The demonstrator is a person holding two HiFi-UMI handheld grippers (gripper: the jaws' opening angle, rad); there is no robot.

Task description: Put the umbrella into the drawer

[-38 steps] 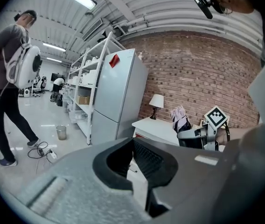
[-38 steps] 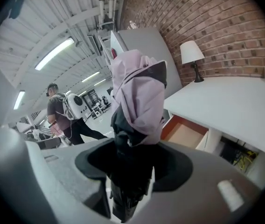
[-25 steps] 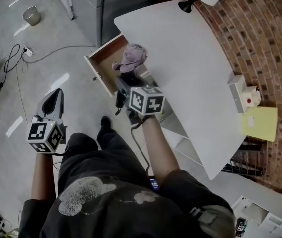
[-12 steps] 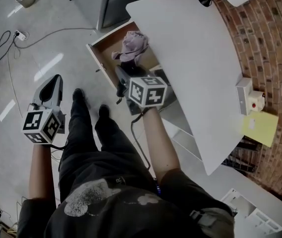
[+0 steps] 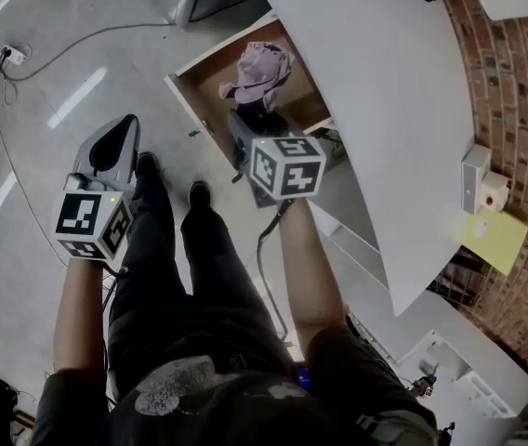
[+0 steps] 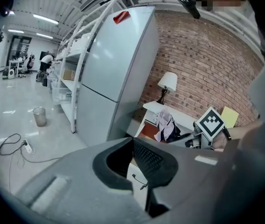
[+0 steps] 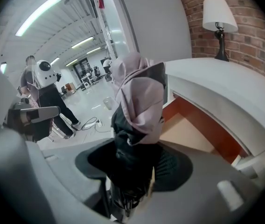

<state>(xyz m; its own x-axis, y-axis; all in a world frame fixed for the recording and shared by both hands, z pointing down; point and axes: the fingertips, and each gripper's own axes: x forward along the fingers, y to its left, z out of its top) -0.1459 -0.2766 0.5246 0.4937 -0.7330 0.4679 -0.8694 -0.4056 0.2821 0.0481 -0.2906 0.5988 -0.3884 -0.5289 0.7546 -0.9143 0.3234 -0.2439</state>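
Roughly midway, by my reckoning. White desk fills the right of the head view. Under its near edge the drawer stands pulled well out, wooden bottom bare and nothing in it that I can make out, so the opening step looks done. Umbrella, folded, lilac cloth bunched at the far end and black at the near end, sits over the drawer's open mouth, far end above the bottom, near end about at the front panel. I cannot tell whether any part of it touches the wood (the steep view flattens height). My right gripper has its jaws clamped on the black near end, and the umbrella stands straight out from between the pads. My left gripper hangs well apart over the floor, jaw tips met, nothing between them, pointing toward the drawer front. Left to do, as I judge it: lower the umbrella until it lies inside the drawer walls, then open the right jaws and draw clear.
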